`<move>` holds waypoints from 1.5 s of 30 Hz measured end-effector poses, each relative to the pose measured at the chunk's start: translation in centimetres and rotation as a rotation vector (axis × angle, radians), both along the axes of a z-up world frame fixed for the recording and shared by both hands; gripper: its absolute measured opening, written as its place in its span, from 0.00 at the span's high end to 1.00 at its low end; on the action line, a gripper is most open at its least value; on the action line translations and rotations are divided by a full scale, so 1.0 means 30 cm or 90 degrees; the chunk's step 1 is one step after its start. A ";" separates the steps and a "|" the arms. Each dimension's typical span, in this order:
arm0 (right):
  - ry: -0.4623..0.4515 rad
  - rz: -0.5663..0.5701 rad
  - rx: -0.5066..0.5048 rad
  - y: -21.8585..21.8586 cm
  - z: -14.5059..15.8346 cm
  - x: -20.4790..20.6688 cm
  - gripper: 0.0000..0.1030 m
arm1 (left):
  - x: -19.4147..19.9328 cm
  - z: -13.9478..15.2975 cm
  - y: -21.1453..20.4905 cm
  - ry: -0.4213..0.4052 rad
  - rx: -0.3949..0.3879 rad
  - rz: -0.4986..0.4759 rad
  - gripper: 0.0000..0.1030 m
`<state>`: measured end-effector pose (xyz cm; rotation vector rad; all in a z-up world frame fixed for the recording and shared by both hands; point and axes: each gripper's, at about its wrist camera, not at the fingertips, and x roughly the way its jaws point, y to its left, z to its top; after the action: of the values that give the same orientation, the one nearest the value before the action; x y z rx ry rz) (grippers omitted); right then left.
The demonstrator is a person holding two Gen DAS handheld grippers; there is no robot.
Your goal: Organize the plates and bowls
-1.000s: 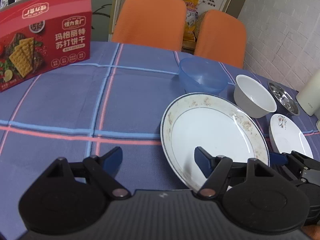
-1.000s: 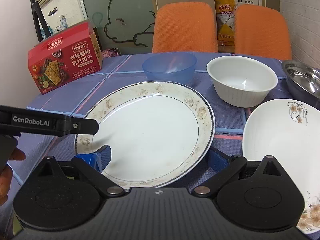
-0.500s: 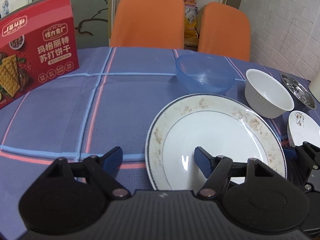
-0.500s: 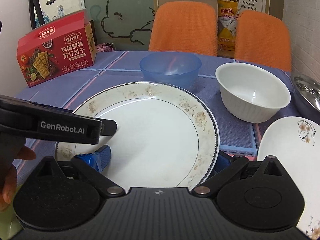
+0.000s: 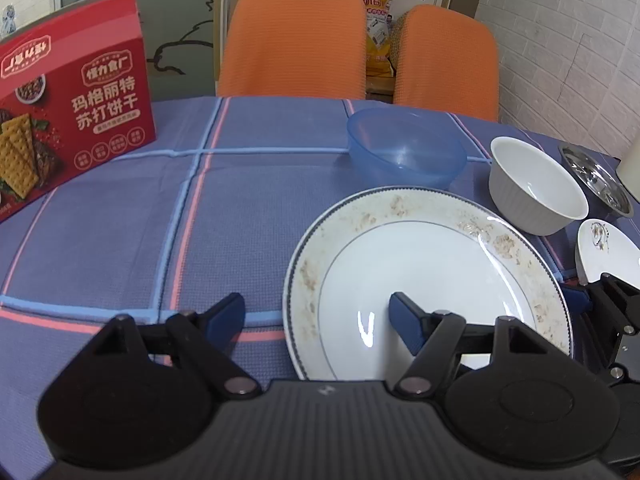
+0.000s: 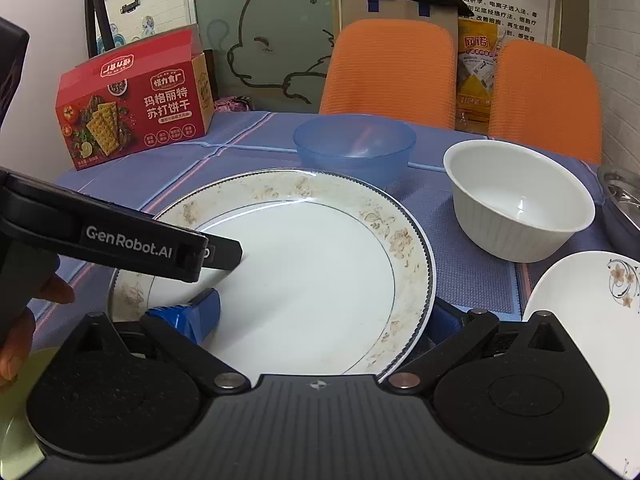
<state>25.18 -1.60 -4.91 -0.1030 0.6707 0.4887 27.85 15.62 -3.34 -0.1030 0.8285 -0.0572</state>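
**A:** Start with the big picture. The tabletop (image 5: 248,200), under its blue checked cloth, carries everything you need to sort, and the large floral-rimmed plate (image 6: 304,264) sits nearest you, flat on the cloth as far as either view shows. Your right gripper (image 6: 320,312) is spread wide around its near edge — one blue finger over the plate's inner face, the other outside and below the rim.

**B:** And my left?

**A:** Your left gripper (image 5: 316,316) is wide too, holding nothing. One finger reaches over the plate's left part, the other hangs above bare cloth. I'd commit to one gripper for the lift; two on the same rim may fight each other.

**B:** Where should the plate go?

**A:** My judgement is onto or under the small flowered plate (image 6: 592,308), which lies just to the right, apart from the big one. Larger at the bottom stacks steadier, so consider bringing the small plate over instead.

**B:** How do I grip well?

**A:** Slide the lower finger fully under the rim before you close. Glazed china is slick, and a shallow pinch could let it tilt. Lift level and low.

**B:** The bowls?

**A:** Behind the plate: the blue plastic bowl (image 5: 406,148) close to its far rim, the white ribbed bowl (image 5: 538,186) to the right, and the steel bowl (image 5: 596,178) beyond — mind them when you swing.
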 end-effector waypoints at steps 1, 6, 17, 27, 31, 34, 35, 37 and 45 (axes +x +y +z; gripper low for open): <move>0.000 0.002 0.000 -0.001 0.000 -0.001 0.11 | 0.000 0.000 0.000 0.000 0.000 0.000 0.30; -0.001 0.003 0.000 -0.003 0.000 -0.002 0.11 | -0.001 -0.002 0.001 -0.003 0.001 -0.001 0.30; 0.004 0.007 -0.003 0.013 0.008 -0.002 0.12 | -0.010 0.001 -0.031 -0.011 -0.005 -0.041 0.42; 0.002 -0.015 0.006 0.030 0.044 -0.027 0.13 | -0.027 0.042 -0.040 -0.013 -0.009 -0.032 0.42; -0.009 -0.021 0.023 0.029 0.096 -0.044 0.13 | -0.053 0.100 -0.039 -0.033 -0.004 -0.029 0.42; -0.024 -0.022 0.022 0.028 0.135 -0.075 0.13 | -0.090 0.142 -0.042 -0.047 -0.004 -0.029 0.42; -0.026 -0.022 0.024 0.025 0.145 -0.089 0.13 | -0.107 0.155 -0.045 -0.053 -0.002 -0.030 0.42; -0.032 -0.021 0.026 0.019 0.162 -0.120 0.13 | -0.148 0.175 -0.052 -0.060 0.001 -0.031 0.42; -0.029 -0.014 0.030 0.011 0.176 -0.319 0.12 | -0.373 0.184 -0.062 -0.057 0.002 -0.032 0.42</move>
<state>15.59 -1.28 0.38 -0.0621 0.6143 0.4801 16.66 13.77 2.18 -0.0757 0.7414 -0.1070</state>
